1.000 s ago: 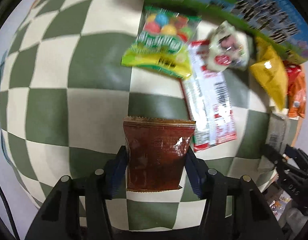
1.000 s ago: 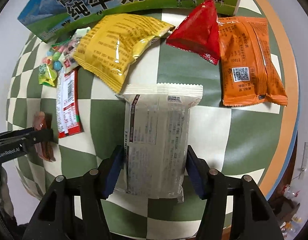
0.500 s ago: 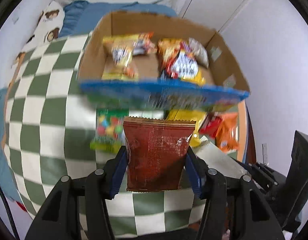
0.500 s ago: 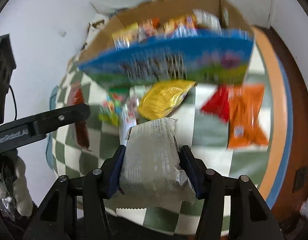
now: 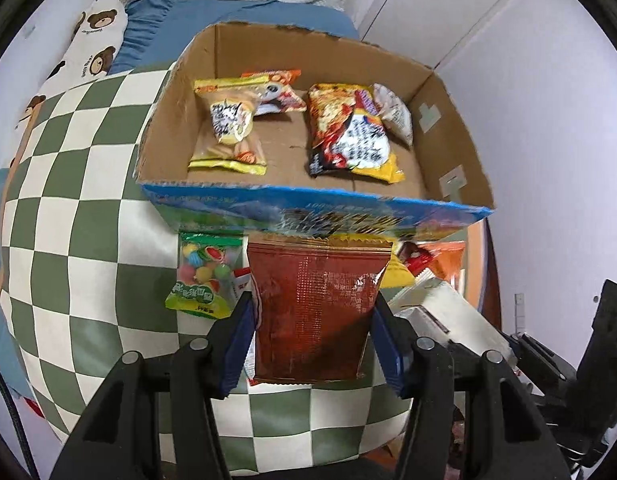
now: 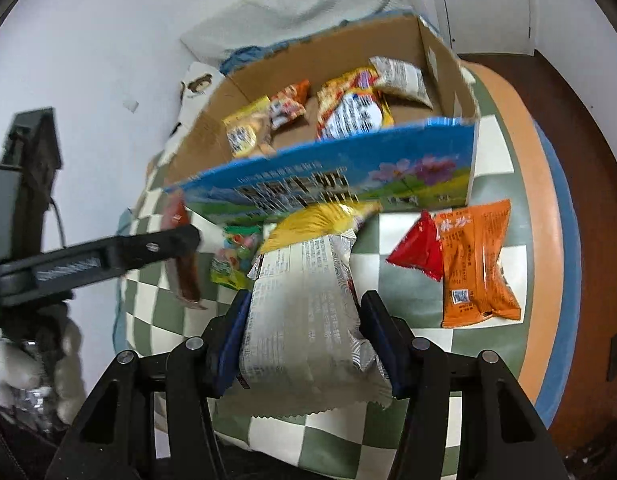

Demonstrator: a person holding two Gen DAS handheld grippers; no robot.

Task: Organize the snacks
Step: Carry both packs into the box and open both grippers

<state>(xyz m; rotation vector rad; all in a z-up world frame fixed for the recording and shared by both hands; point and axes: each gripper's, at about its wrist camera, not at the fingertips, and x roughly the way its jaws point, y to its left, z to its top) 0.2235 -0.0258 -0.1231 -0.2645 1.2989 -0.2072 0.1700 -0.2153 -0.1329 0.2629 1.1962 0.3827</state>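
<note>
My left gripper (image 5: 312,332) is shut on a brown-red snack packet (image 5: 314,312), held in the air just in front of the cardboard box (image 5: 308,208). My right gripper (image 6: 304,320) is shut on a grey-white snack packet (image 6: 304,312), also lifted before the box (image 6: 332,176). The open box holds several snack bags, among them a yellow one (image 5: 230,128) and a red-yellow one (image 5: 348,132). On the checkered tablecloth lie a candy bag (image 5: 204,276), a yellow bag (image 6: 320,220), a red packet (image 6: 418,250) and an orange bag (image 6: 476,264).
The left gripper and the gloved hand show at the left of the right wrist view (image 6: 108,260). The checkered tablecloth (image 5: 80,216) covers a round table with an orange and blue rim (image 6: 548,216). A bear-print pillow (image 5: 88,40) and blue bedding lie behind the box.
Both grippers lifted their packets off the tablecloth and tilted up, so the open box and its contents came into view. In the last half second both moved closer to the box.
</note>
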